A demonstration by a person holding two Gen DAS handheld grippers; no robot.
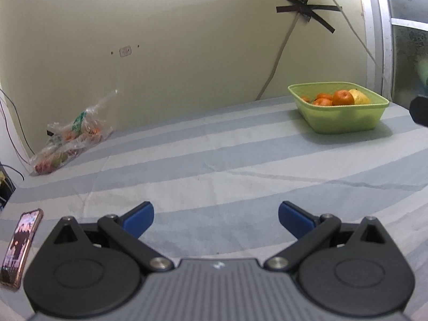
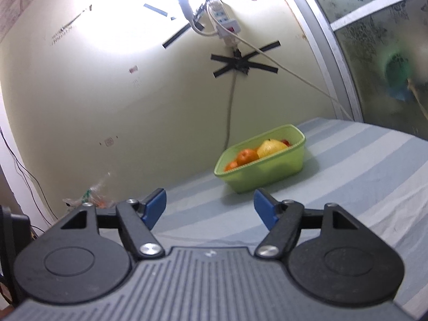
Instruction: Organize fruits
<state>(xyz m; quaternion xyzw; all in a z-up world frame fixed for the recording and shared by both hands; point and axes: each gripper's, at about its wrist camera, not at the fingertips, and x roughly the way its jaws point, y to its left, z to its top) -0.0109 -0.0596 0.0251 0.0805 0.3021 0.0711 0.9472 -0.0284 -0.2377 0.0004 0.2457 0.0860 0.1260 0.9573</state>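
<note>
A green plastic basket (image 1: 345,123) (image 2: 270,174) stands at the far right of the striped table, near the wall. In it lie several oranges (image 1: 343,98) (image 2: 246,157) and a yellow fruit (image 1: 359,96) (image 2: 271,147). A clear plastic bag (image 1: 71,133) (image 2: 93,195) with more fruit lies at the far left against the wall. My left gripper (image 1: 216,218) hangs open over the near part of the table, nothing between its blue pads. My right gripper (image 2: 210,208) is open too, empty, well short of the basket.
A phone (image 1: 20,248) with a lit screen lies at the table's near left edge. Cables and taped wires run down the wall behind the basket. A frosted window frame (image 2: 345,61) bounds the right side. The striped cloth (image 1: 214,165) covers the table.
</note>
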